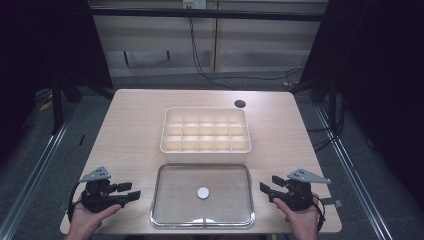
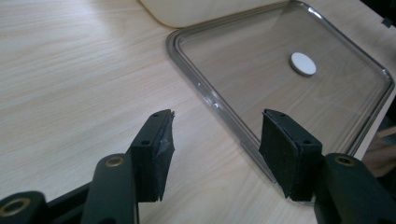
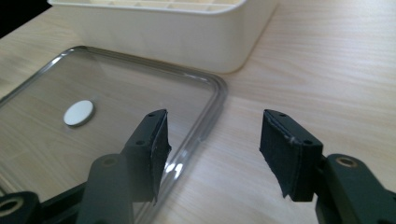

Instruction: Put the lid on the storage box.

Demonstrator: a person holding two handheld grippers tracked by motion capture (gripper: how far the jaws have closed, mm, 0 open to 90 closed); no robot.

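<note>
Left gripper (image 1: 134,192): the fingers (image 2: 154,154) stand about half open with nothing between them but bare bench (image 1: 130,130). In the left gripper view the far finger hangs over the near left rim of the clear lid (image 2: 224,114) without visibly pressing on it; whether it touches cannot be told. The fingers lie roughly level and point right, toward the lid. The left hand (image 1: 89,217) cups the gripper body from beneath, palm up, at the near left corner of the bench; a grey three-cornered plate sits on top.

Right gripper (image 1: 266,189): the fingers (image 3: 289,149) are likewise about half open and hold nothing. In the right gripper view one finger stands above the lid's right rim (image 3: 212,116), the other above bare wood. The fingers lie roughly level and point left, mirroring the other gripper. The right hand (image 1: 302,220) supports the body from below at the near right corner.

Clear lid (image 1: 202,195): lies flat on the bench at its near middle, between the two grippers and just beside each. A small white disc (image 1: 203,192) sits at its centre.

Cream tray (image 1: 205,131): divided into rows of small compartments, it stands just beyond the lid's far edge. A dark round hole (image 1: 240,104) marks the bench beyond the tray's far right corner.
</note>
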